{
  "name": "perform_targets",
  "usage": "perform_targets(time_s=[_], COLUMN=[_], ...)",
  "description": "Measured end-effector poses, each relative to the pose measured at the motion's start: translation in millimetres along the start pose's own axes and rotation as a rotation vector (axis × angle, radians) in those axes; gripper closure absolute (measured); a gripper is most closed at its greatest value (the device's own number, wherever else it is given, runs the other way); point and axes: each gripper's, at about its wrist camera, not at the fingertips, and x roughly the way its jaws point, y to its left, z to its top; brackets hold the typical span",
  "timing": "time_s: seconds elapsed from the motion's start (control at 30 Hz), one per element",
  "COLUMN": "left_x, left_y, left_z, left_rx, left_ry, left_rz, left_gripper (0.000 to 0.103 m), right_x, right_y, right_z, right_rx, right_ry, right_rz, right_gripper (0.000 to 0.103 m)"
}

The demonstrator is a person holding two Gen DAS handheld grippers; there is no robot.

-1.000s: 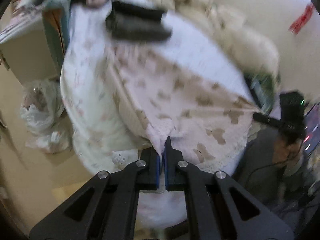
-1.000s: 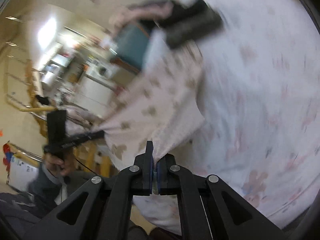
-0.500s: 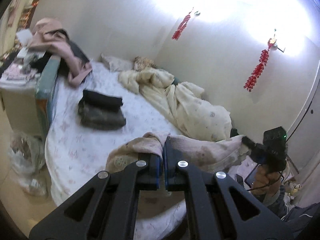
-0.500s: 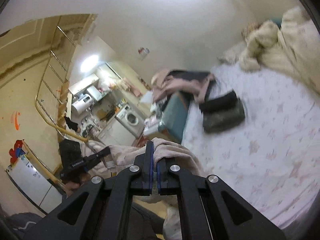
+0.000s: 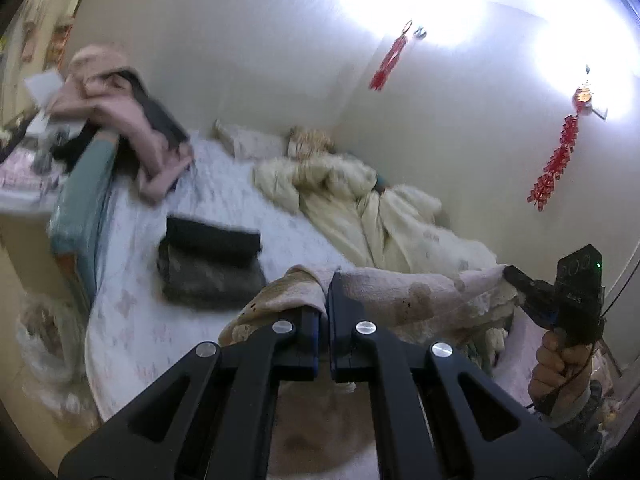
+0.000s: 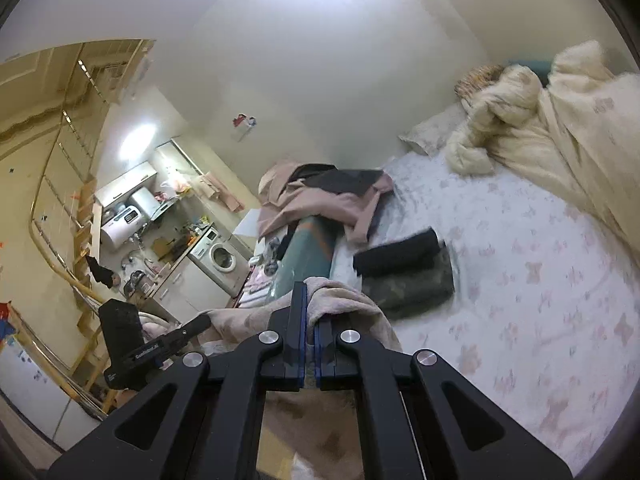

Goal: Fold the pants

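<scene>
The pants are pale pink with brown bear prints. They hang stretched between my two grippers, lifted off the bed. My left gripper is shut on one edge of the pants. My right gripper is shut on the other edge of the pants. The right gripper also shows in the left wrist view, and the left gripper shows in the right wrist view, each clamping the cloth.
A bed with a white flowered sheet lies ahead. Two folded dark garments are stacked on it. A cream duvet is bunched by the wall. Pink and black clothes are heaped on a teal footboard.
Both grippers have lifted the pants up off the bed. The views have swung from looking down on the sheet to looking across the room.
</scene>
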Motion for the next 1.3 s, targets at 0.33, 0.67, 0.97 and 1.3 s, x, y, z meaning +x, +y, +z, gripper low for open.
perform_targets(time_s=[0.33, 0.67, 0.97, 1.3], left_x=[47, 112, 91, 143], left_y=[39, 95, 107, 68], left_z=[-88, -317, -355, -339], left_rx=[-0.011, -0.226, -0.087, 0.001], left_ry=[0.205, 0.702, 0.883, 0.742], left_rz=[0.071, 0.276, 0.577, 0.399], left_gripper=[0.101, 0.101, 0.094, 0.094], right_x=[44, 80, 51, 128], right_y=[-65, -188, -199, -163], right_z=[-73, -302, -331, -313], right_rx=[0.072, 0.299, 0.25, 0.073], right_ry=[0.164, 0.636, 0.829, 0.729], right_rz=[-0.085, -0.334, -0.536, -0.415], right_gripper=[0.101, 0.101, 0.091, 0.091])
